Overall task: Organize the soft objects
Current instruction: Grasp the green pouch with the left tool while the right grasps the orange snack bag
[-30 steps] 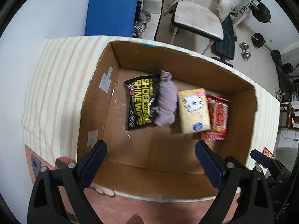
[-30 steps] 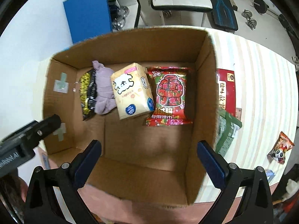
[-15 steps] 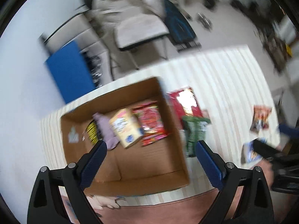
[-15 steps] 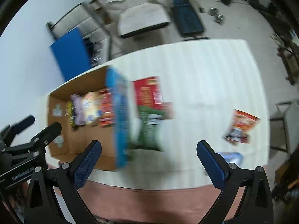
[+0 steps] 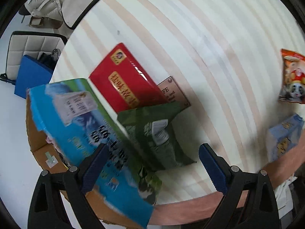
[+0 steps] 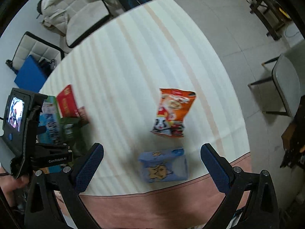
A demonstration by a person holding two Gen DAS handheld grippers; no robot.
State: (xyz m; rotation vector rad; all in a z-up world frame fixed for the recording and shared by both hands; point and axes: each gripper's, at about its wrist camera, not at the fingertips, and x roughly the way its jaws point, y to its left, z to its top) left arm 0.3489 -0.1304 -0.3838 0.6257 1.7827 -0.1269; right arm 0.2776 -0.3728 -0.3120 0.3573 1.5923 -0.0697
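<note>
Both tools are spread wide with nothing between their fingers. The left tool (image 5: 152, 162) hangs over the near edge of the striped surface (image 5: 190, 28), above the right wall of the cardboard box (image 5: 80, 133), whose outer face carries a blue and green print. Just beside that wall, outside the box, a green packet (image 5: 152, 133) lies on the surface with its upper end overlapping a flat red packet (image 5: 125, 78); a small pinkish card (image 5: 171, 93) peeks out from under the two. What sits inside the box is hidden from this angle, apart from a glimpse of brown inner wall with tape patches. The right tool (image 6: 152, 166) hovers over the other part of the surface, where an orange snack bag (image 6: 173, 112) printed with a panda lies well apart from the box, and a pale blue tissue pack (image 6: 164, 168) lies near it, close to the surface's front edge and roughly between the tool's fingers in the view. In the right wrist view the left tool's body and small screen show at the far left, in front of the box. White padded chairs (image 6: 76, 13) and a blue board (image 6: 30, 74) stand on the floor beyond the surface
</note>
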